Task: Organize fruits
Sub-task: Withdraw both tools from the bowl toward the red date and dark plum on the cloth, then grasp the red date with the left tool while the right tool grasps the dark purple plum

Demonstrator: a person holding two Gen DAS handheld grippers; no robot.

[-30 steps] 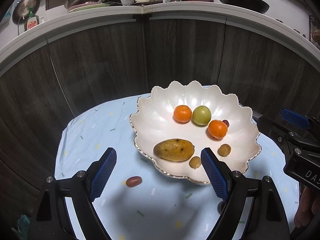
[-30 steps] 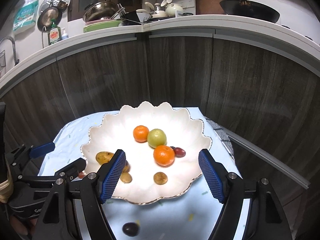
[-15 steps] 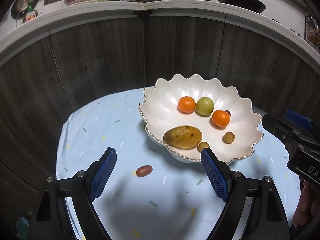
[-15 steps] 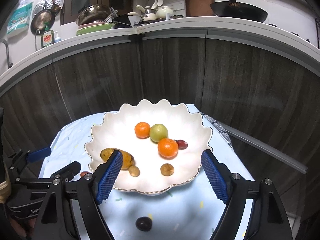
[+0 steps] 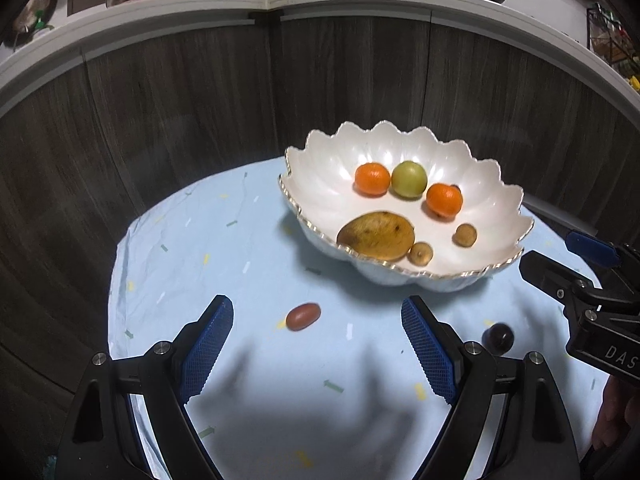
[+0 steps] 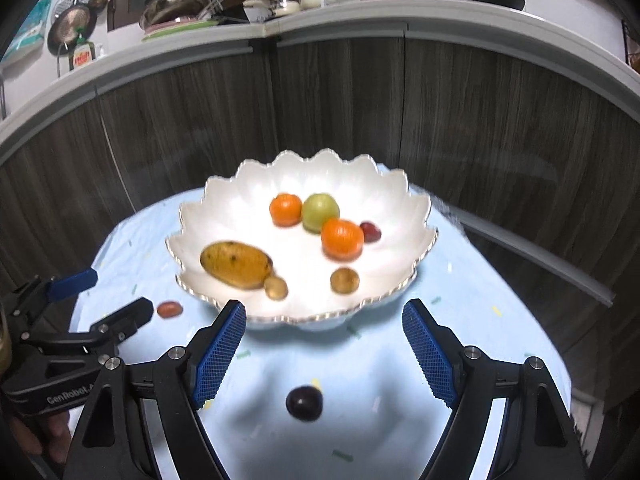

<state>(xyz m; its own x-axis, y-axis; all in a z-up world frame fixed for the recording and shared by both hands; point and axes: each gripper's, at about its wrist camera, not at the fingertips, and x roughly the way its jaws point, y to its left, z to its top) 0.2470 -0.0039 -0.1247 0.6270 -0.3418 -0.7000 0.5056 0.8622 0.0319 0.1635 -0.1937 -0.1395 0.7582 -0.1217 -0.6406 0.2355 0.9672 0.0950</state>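
A white scalloped bowl [image 5: 320,168] [image 6: 240,184] on the light blue cloth holds a mango [image 5: 376,235], two oranges [image 5: 372,179], a green fruit [image 5: 409,179], two small brown fruits [image 5: 465,235] and a red fruit [image 6: 370,231]. A red-brown oval fruit [image 5: 303,317] [image 6: 169,309] lies on the cloth, just ahead of my open, empty left gripper [image 5: 316,344]. A dark round fruit [image 6: 304,403] [image 5: 497,337] lies on the cloth between the fingers of my open, empty right gripper [image 6: 324,352].
The small table's cloth [image 5: 224,240] ends at edges left and front. Dark wood cabinet fronts [image 5: 180,100] stand close behind. The counter above carries pans and dishes [image 6: 180,4]. The right gripper's body [image 5: 592,312] sits right of the left one.
Both grippers have pulled back from the bowl. The red-brown fruit now sits ahead of the left gripper, and the dark fruit sits between the right gripper's fingers.
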